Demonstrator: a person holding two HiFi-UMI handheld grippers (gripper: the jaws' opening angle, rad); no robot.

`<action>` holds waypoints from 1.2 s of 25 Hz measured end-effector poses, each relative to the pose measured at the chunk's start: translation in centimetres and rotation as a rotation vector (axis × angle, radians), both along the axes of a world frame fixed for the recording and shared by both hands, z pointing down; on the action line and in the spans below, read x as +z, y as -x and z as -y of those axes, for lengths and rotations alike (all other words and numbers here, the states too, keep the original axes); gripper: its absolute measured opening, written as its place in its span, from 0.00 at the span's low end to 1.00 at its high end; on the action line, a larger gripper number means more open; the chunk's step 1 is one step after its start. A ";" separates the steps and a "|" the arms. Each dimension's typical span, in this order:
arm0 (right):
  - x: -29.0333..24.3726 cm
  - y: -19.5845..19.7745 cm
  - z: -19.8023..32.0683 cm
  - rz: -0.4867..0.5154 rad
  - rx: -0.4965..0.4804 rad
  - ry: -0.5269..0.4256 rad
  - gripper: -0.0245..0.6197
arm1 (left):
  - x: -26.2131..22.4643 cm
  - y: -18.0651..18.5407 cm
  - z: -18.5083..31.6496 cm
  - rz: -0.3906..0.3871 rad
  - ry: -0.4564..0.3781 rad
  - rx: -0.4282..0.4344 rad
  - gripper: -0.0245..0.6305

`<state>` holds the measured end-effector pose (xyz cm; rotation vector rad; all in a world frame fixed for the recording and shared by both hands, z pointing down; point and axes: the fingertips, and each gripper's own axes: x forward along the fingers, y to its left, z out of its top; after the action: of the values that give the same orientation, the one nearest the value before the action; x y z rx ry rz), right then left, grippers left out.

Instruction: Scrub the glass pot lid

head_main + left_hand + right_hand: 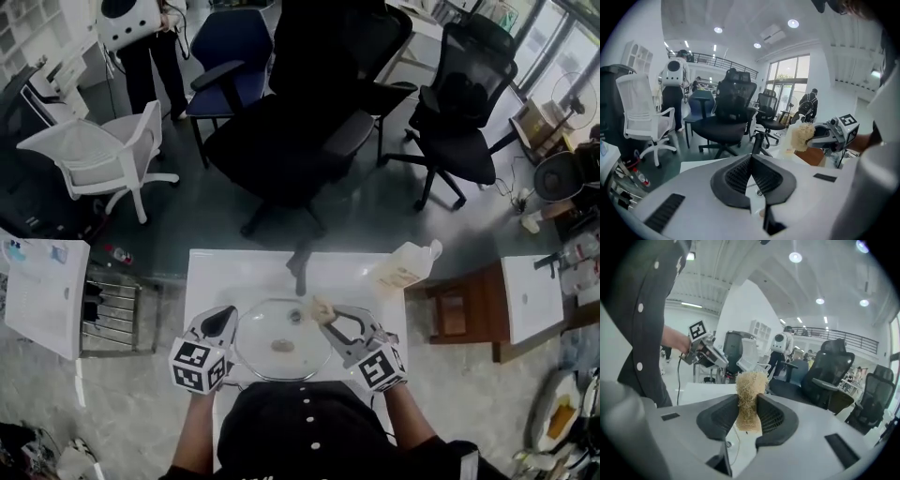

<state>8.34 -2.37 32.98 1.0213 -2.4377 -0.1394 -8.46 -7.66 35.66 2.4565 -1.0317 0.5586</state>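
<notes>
Glass, round and clear, the pot lid (281,339) lay flat on the white table (234,272); probably heavy, slick and breakable, best steadied by its rim. Left of it the left gripper (223,322) was pressed together, empty; right of it the right gripper (330,316) pinched a tan fibre scrubber (322,308).

No legible text anywhere; bottle (403,270) label too small to read.
</notes>
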 end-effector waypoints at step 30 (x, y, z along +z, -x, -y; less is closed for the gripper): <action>-11.3 -9.5 0.9 0.442 0.435 -0.351 0.25 | -8.8 3.0 0.7 -0.025 -0.364 -0.236 0.08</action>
<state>17.83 -3.30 21.66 1.8864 -2.5457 -0.2158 -11.48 -8.40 26.87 2.5798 -1.4997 0.2819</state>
